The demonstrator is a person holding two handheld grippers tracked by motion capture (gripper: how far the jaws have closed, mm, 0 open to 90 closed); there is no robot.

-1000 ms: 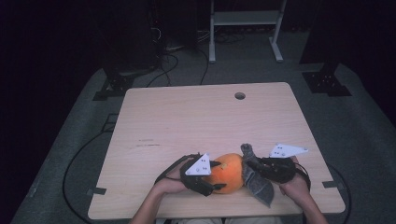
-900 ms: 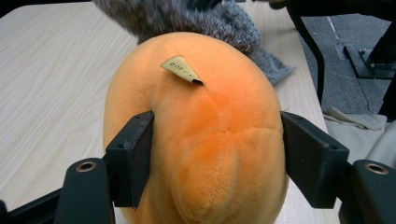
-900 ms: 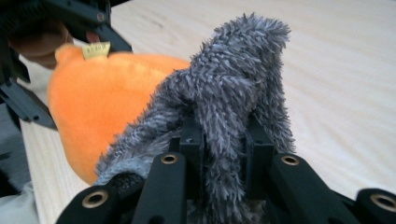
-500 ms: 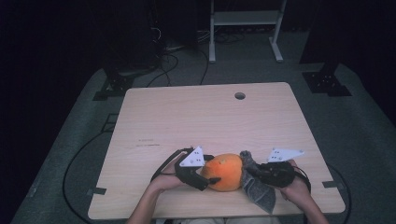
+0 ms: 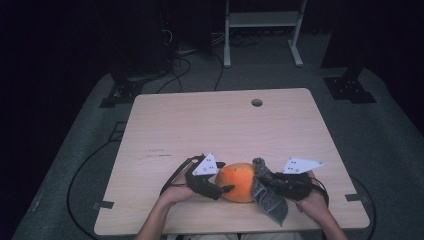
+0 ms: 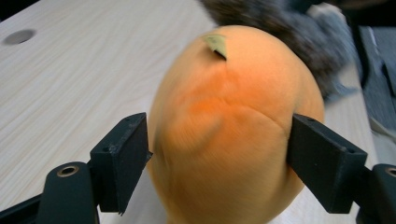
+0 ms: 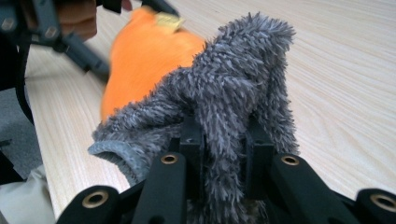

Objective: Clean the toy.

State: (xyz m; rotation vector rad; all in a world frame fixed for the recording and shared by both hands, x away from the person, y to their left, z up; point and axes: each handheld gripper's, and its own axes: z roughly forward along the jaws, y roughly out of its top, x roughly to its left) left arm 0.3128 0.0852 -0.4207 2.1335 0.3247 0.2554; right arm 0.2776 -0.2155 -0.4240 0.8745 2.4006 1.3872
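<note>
My left claw (image 5: 226,188) pinches a round orange plush fruit (image 5: 239,181) with a small green leaf tab on top; in the left gripper view its two black jaws press against either side of the soft orange body (image 6: 233,130). The fruit sits low and centre in the high view, on the pale wooden tabletop (image 5: 215,130) near its front edge. My right claw (image 5: 260,179), just right of the fruit, is clamped on a shaggy grey microfibre cloth (image 5: 267,197). In the right gripper view the cloth (image 7: 224,107) bunches up between the jaws and drapes over them, with the orange fruit (image 7: 144,60) behind it at the upper left. The cloth touches the fruit's right side. A round hole (image 5: 257,102) marks the tabletop's far edge, upper centre.
</note>
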